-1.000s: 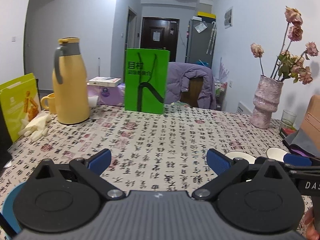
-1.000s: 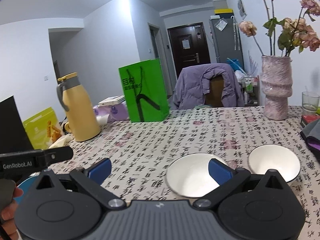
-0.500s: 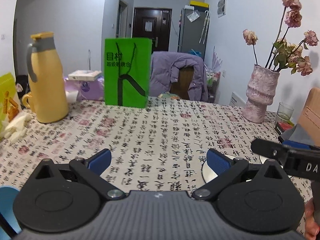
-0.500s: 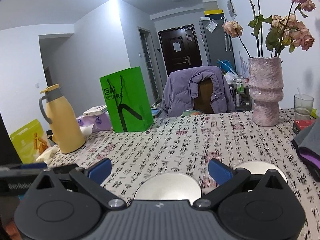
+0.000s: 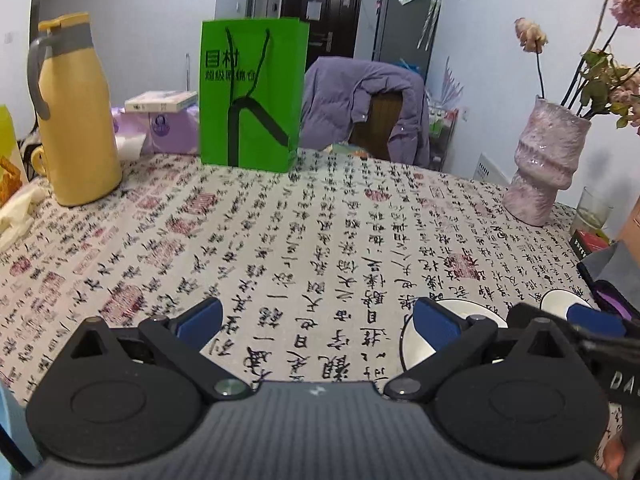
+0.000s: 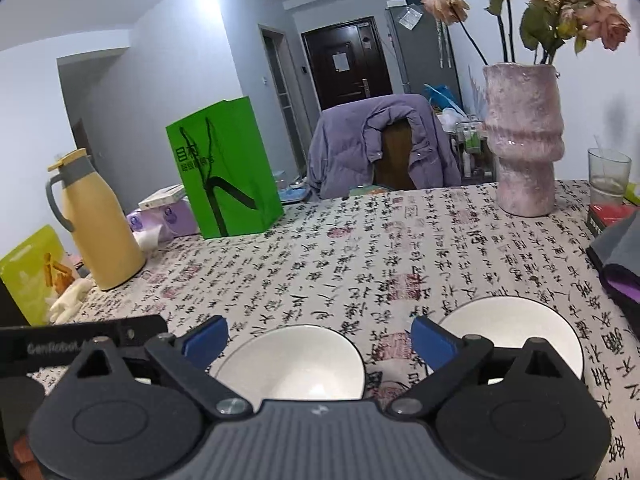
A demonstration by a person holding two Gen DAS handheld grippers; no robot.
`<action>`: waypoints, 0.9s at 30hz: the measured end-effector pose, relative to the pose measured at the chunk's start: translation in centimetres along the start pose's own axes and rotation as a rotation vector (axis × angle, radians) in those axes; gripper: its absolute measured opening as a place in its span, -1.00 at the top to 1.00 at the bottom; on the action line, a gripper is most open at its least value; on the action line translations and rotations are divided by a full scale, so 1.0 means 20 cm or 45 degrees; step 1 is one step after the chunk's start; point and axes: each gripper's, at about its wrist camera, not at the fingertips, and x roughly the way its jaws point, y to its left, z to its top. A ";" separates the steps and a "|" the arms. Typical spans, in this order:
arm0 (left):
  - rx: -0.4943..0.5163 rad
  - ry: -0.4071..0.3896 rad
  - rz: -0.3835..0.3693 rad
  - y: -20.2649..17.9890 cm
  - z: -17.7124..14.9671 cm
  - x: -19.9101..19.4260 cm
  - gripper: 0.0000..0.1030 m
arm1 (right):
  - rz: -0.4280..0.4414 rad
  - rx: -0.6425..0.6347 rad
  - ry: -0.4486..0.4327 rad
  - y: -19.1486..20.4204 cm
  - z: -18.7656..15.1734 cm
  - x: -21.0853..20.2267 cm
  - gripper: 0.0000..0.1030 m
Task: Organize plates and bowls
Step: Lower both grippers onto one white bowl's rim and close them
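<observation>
Right wrist view: the approach step was judged underway; the right gripper (image 6: 319, 340), jaws closing yet unclenched, straddled the left bowl (image 6: 294, 362) near the table's (image 6: 360, 248) front edge; the left gripper (image 5: 316, 322) was spread, empty.

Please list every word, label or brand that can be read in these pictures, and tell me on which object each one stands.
"目村": large characters on the green paper bag; the smaller line under them is too blurred to read.
"GenRobot.A...": cut off, on the left gripper's black body, seen from the right wrist.
"DA...": cut off, on the right gripper's body, seen from the left wrist.
Tablecloth: printed calligraphy, mostly too stylised to read.
Door notice: illegible.
</observation>
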 end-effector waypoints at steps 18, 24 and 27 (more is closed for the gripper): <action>0.079 0.094 0.056 -0.14 -0.02 0.13 -1.00 | -0.051 0.059 0.153 -0.07 -0.09 0.10 -0.19; 0.102 0.130 0.053 -0.18 -0.03 0.17 -1.00 | -0.048 0.061 0.165 -0.07 -0.10 0.10 -0.08; 0.094 0.165 0.045 -0.18 -0.03 0.20 -1.00 | -0.050 0.058 0.180 -0.07 -0.10 0.11 0.08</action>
